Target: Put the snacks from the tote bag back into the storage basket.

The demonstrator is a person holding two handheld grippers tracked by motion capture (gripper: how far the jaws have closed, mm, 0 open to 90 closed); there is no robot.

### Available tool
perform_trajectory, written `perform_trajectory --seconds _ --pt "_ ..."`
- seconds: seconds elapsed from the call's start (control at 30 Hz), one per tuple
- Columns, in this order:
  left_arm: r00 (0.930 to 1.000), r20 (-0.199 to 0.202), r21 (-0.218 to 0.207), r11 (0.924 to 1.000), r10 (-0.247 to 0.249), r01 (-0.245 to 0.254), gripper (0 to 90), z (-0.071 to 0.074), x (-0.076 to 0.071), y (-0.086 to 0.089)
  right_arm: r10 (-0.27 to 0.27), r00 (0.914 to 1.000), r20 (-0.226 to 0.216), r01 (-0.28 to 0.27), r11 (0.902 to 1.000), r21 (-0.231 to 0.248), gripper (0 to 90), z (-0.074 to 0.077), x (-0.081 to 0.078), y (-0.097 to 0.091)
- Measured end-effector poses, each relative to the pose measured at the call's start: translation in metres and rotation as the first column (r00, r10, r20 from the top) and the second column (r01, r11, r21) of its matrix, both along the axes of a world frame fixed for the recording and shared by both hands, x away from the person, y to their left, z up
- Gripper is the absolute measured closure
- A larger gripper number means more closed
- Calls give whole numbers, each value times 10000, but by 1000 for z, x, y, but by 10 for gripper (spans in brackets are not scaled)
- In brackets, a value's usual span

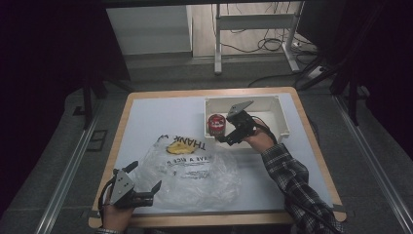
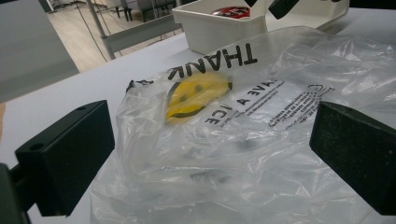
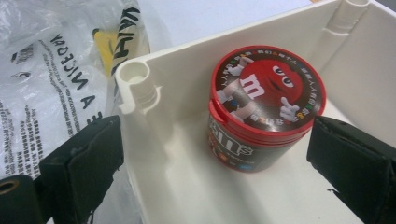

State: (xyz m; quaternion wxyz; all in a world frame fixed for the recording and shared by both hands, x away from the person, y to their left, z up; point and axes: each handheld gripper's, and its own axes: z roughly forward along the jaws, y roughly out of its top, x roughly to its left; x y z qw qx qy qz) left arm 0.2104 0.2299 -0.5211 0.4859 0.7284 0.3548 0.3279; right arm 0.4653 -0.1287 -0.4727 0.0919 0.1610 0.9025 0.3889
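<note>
A clear plastic bag (image 1: 195, 168) printed with a yellow smiley and black "THANK" lettering lies crumpled on the white table (image 1: 156, 117). My left gripper (image 1: 144, 176) stands open at the bag's near left edge; in the left gripper view the bag (image 2: 261, 140) bulges between the wide-apart jaws of this gripper (image 2: 210, 158). A red-lidded M&M's tub (image 1: 216, 124) stands upright in the near left corner of a white box (image 1: 280, 114). My right gripper (image 1: 225, 137) hovers open over that corner. In its own view the gripper (image 3: 215, 158) has one jaw outside the box wall (image 3: 163, 93) and the other beside the tub (image 3: 266, 102).
The box sits at the table's back right. The table has a wooden rim. Beyond the far edge are a metal desk frame (image 1: 217, 44) and cables (image 1: 272, 44) on the floor. Dark curtains hang on both sides.
</note>
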Motion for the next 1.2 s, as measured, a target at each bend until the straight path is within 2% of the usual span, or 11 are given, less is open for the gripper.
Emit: perform_trajectory --seconds 0.37,0.97,1.2 --pt "10000 13 -51 10000 21 -21 0 0 0 1 42 10000 -52 -42 9999 103 40 -1 -8 -2" --pt "10000 82 -330 9994 -43 45 0 1 -1 2 -83 10000 0 83 9982 592 40 2 -23 -15" --pt "9999 103 -394 9992 -23 27 0 1 -1 2 -71 10000 57 68 9988 492 40 -2 -28 -14"
